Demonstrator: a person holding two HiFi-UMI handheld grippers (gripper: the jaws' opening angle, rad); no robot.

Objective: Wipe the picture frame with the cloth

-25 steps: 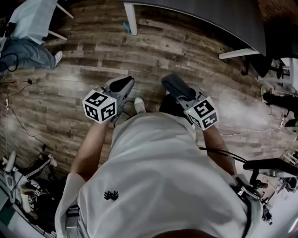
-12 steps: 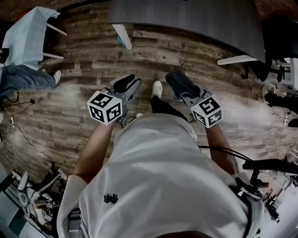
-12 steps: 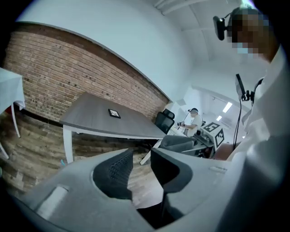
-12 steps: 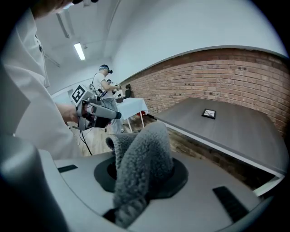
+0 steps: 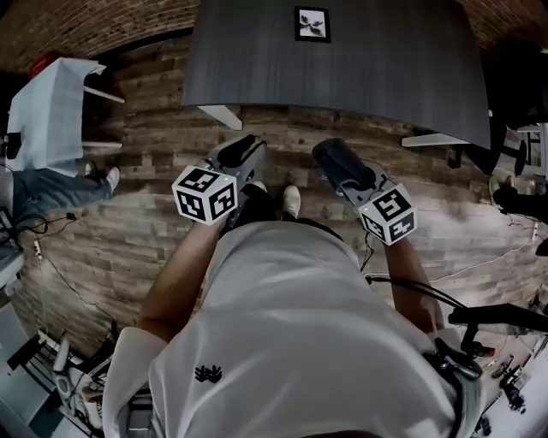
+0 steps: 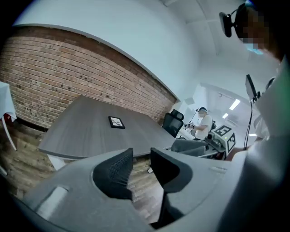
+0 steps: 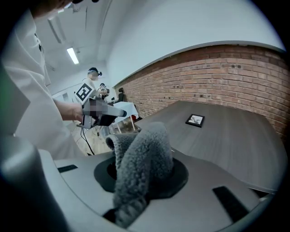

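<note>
step in hand: approach to the worktop [image 5: 385, 77]; wiping has not begun. the picture frame [image 5: 312, 24] lies flat on the worktop near its far edge, at 12 o'clock in the head view, well apart from both claws.

the left claw [image 6: 141, 165] is empty. its jaws have just been opening and stand apart with nothing between them. the right claw [image 7: 145, 179] is clamped on a grey fleecy cloth [image 7: 142, 154], which bulges up out of the jaws in a folded loop.

procedure:
- carry the right claw forward over the worktop toward the frame, which sits at about 1 o'clock ahead of it in the right gripper view.
- lower the cloth so that its free fold, not the jaw tips, meets the frame.
- the frame looks light and is likely to slide. set the open left claw against one edge, or pinch its border, to steady it.

from the left claw the frame lies at about 11 o'clock, well ahead.
</note>
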